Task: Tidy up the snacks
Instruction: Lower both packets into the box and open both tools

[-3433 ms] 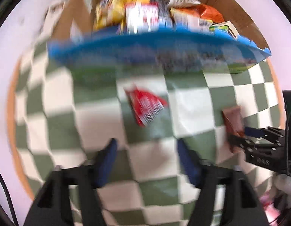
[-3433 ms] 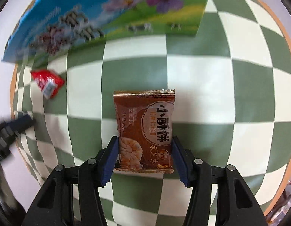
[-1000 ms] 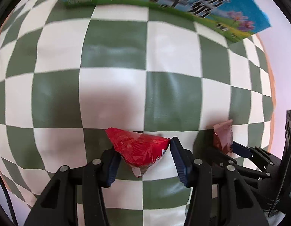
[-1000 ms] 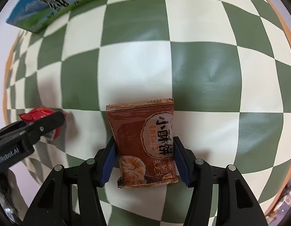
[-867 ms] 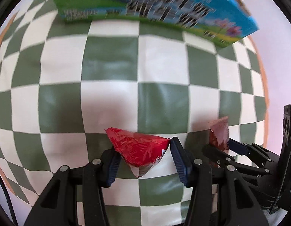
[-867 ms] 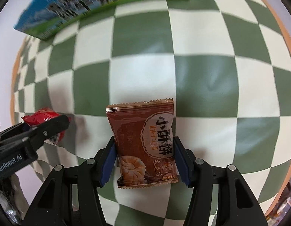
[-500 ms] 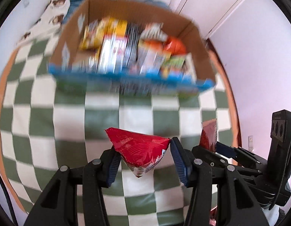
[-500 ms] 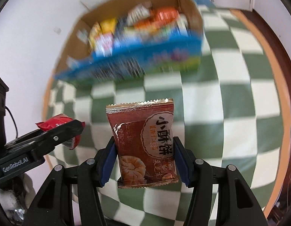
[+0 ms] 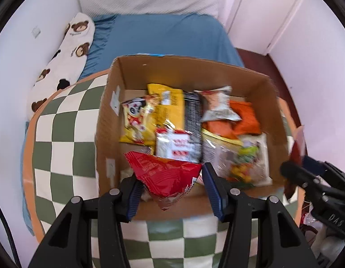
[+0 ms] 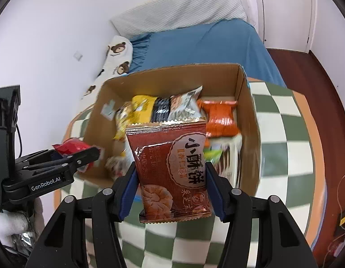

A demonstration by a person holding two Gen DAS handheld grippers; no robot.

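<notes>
My left gripper (image 9: pixel 171 188) is shut on a red snack packet (image 9: pixel 165 176) and holds it in the air above the near left corner of an open cardboard box (image 9: pixel 190 71). My right gripper (image 10: pixel 171 192) is shut on a brown pastry packet (image 10: pixel 172 169), raised over the box's (image 10: pixel 172 72) near edge. Several snack bags lie in the box, among them a yellow one (image 9: pixel 165 109) and an orange one (image 9: pixel 241 118). In the left wrist view the right gripper (image 9: pixel 297 167) shows at the right with the brown packet edge-on. In the right wrist view the left gripper (image 10: pixel 83 154) shows at the left with the red packet (image 10: pixel 70 147).
The box stands on a round table with a green and white checked cloth (image 9: pixel 58 120) and an orange rim. Behind it is a bed with a blue sheet (image 9: pixel 163 35), a bear-print pillow (image 9: pixel 67 51) and a white pillow (image 10: pixel 183 6). White walls and a door (image 10: pixel 284 11) surround it.
Both grippers have lifted off the tablecloth with their packets and moved toward the box. The box's inside now fills the view, where only cloth and the box's blue side showed before.
</notes>
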